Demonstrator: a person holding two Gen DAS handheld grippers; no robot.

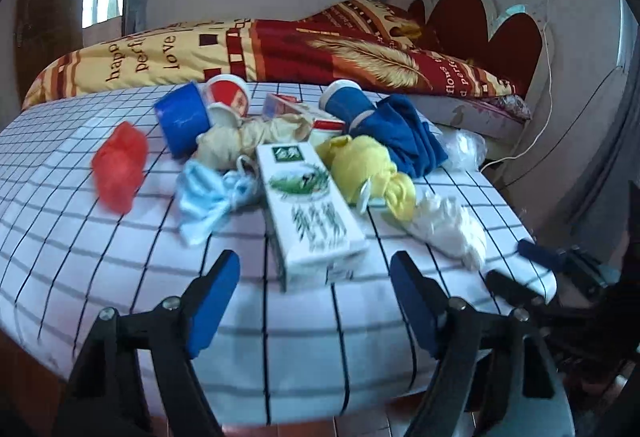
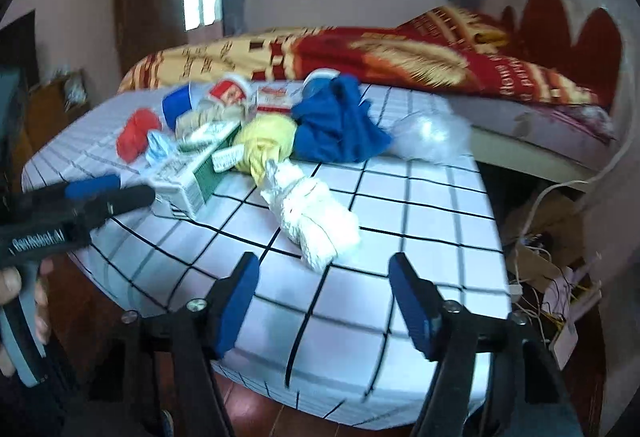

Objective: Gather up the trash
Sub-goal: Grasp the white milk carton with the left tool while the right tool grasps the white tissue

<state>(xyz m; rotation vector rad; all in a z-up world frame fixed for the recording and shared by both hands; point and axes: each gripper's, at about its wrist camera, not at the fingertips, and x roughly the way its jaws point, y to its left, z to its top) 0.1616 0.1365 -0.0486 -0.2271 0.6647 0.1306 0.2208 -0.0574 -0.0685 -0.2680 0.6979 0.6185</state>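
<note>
Holding left tool (image 1: 314,301): we kept its blue pads apart with nothing gripped; the near end of the white-and-green carton (image 1: 308,213) lay just ahead of the gap.
Right tool (image 2: 322,301): we had its pads parted and empty too, just short of the white knotted bag (image 2: 312,217).
Table (image 2: 420,205): a white cloth with a dark grid carried all the trash.
Trash near us: the yellow knotted bag (image 1: 364,169) touched the carton's right side; a pale blue mask (image 1: 208,197) lay at its left.
Trash farther off: we saw a red crumpled bag (image 1: 120,167), a blue cup (image 1: 182,117) on its side and a blue cloth (image 1: 404,133).
Bed (image 1: 280,49): it stood behind the table.
</note>
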